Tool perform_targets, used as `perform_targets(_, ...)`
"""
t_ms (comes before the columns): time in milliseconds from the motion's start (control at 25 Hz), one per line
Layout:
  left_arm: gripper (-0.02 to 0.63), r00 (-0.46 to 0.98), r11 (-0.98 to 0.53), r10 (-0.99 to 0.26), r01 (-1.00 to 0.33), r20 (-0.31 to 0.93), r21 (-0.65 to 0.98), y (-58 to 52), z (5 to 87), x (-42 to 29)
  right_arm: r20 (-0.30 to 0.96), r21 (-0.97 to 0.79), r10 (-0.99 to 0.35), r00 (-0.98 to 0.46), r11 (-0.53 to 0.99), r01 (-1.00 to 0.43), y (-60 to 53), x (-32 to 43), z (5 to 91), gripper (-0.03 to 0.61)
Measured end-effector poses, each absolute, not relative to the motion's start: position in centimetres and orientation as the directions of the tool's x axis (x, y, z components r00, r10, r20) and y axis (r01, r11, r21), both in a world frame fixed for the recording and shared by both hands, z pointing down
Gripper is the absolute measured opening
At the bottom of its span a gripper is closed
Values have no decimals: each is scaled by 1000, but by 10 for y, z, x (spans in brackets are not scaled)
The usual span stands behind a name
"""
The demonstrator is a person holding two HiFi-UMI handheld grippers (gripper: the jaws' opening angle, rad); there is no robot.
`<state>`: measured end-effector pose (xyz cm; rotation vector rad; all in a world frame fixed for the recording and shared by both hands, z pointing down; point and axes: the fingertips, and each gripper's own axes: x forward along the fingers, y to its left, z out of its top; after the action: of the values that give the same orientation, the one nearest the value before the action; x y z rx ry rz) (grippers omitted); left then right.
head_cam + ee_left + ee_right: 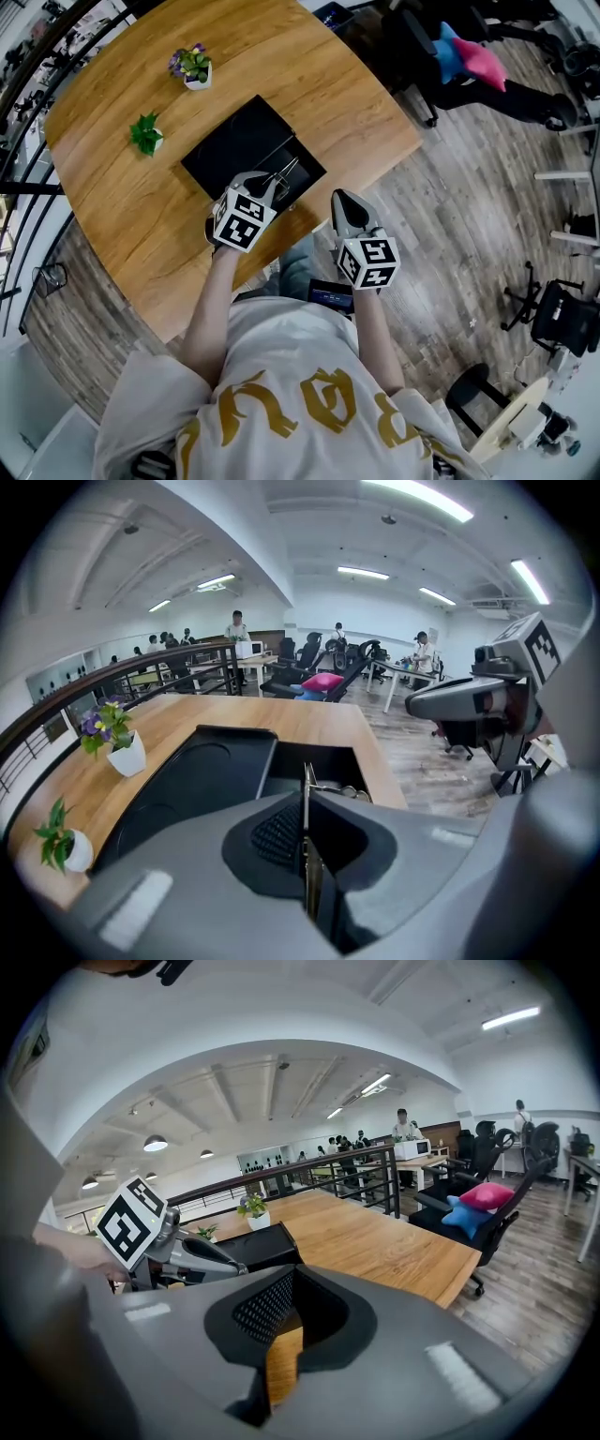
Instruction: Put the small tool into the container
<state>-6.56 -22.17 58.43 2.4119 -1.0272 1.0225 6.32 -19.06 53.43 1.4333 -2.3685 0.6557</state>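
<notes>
Two grippers are in play. The left gripper (269, 190) is pinched on the one small tool (307, 778), a thin metal piece that runs edge-on between its jaws and ends in small loops just past their tips. It looks light, stiff and slick, so a firm pinch across its flat sides near the middle should stop it swivelling. The present hold seems to be of that kind, and letting go low would spare its fine end. The right gripper (346, 208) hangs beside the left one, off the table edge. Its jaws stand a narrow gap apart with only wood showing between them. Just ahead of the left jaws lies the single black container (202, 771), and the tool's looped end hangs over its open compartment (323, 759), which is directly in front. Farther off, ahead and to the left, stand two small potted plants, a plain green one (146, 134) and a purple-flowered one (192, 66).
</notes>
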Motion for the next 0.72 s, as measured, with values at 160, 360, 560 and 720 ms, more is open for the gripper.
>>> perform_targets(160,12,460,-695,-479,-719,748,-3,-222,593,-63,480,-232,-749,-456,392,-890,-190,67,539,25)
perform_targets(360,12,424,-711,-470,-701,774,-48,-224,602,-59,479,-230,-755,-447,384,-894,-192,72,539,25)
perform_targets(560,12,389,-713,-474,-695,790,-86,-224,609,-58,487,-226,-750,-447,386,-894,-194,76,540,25)
perform_targets(720,12,373,-714,-483,-692,792,-110,-225,610,-55,485,-231,-746,-457,395,-889,-196,76,537,25)
